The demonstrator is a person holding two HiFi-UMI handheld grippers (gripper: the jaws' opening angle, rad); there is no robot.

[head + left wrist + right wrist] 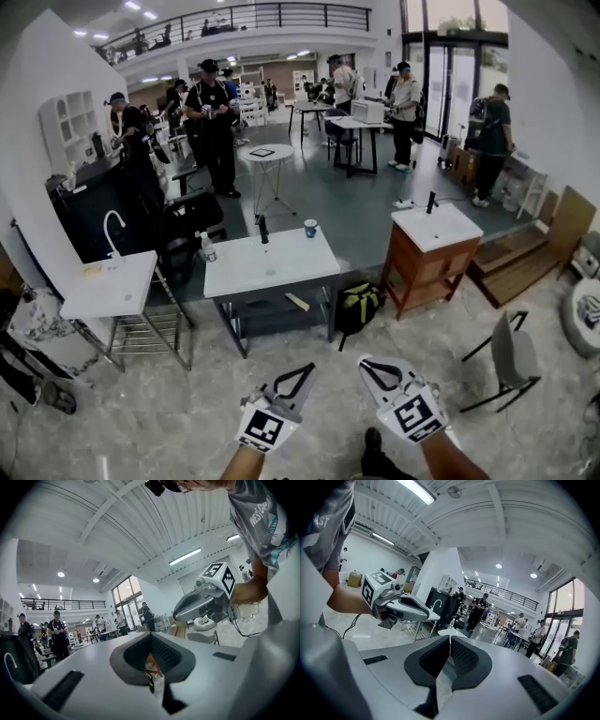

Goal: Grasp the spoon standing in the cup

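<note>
Cup (310, 228) stands on the far right corner of the table (272, 267), mid-frame. Its spoon is too small to make out, though presumably upright. Both grippers sit well short of it at the bottom of the frame. The left gripper (306, 370) lies almost straight below it and the right gripper (366, 364) is offset rightward. Both have their jaws closed on nothing.
</note>
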